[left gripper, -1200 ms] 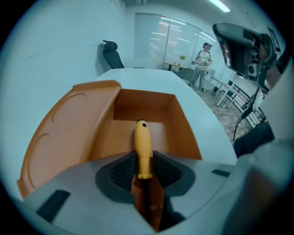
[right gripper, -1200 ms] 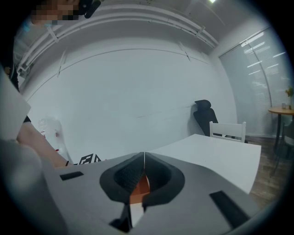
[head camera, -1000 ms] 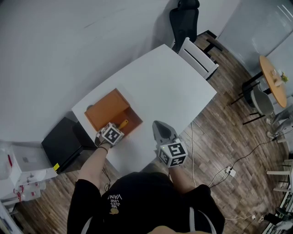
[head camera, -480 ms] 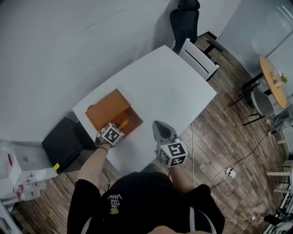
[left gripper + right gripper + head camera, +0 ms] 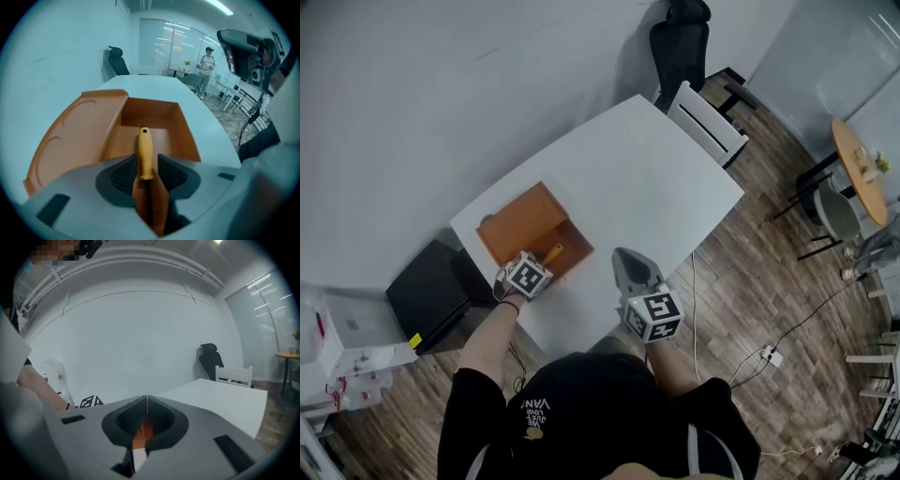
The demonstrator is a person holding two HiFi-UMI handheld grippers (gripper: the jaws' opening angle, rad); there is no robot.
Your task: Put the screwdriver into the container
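Orange plastic makes up the container (image 5: 573,246), a box that sits on the white surface (image 5: 656,178) with its lid (image 5: 516,217) thrown back flat on the side away from the person, so the tray is open to be loaded from above. The left claw (image 5: 546,260) is tipped steeply down over the container's near wall. That suits a drop rather than a careful set-down: the yellow-handled screwdriver (image 5: 145,150) points handle-first into the tray, and its dark shaft runs back over the near wall towards the person.

The left claw's jaws have just been opening and now stand spread as wide as they go. The handle is between them, but the pads (image 5: 123,173) stand off it rather than pinch it. By the look of it the tool now rests on the container itself, and the release is more or less done. All that seems left is to draw the claw back without dragging the shaft out over the wall.

The right claw (image 5: 621,255) is parked just right of the container, over the surface's near edge. Its jaws are pressed together on nothing, and it takes no part in the task.
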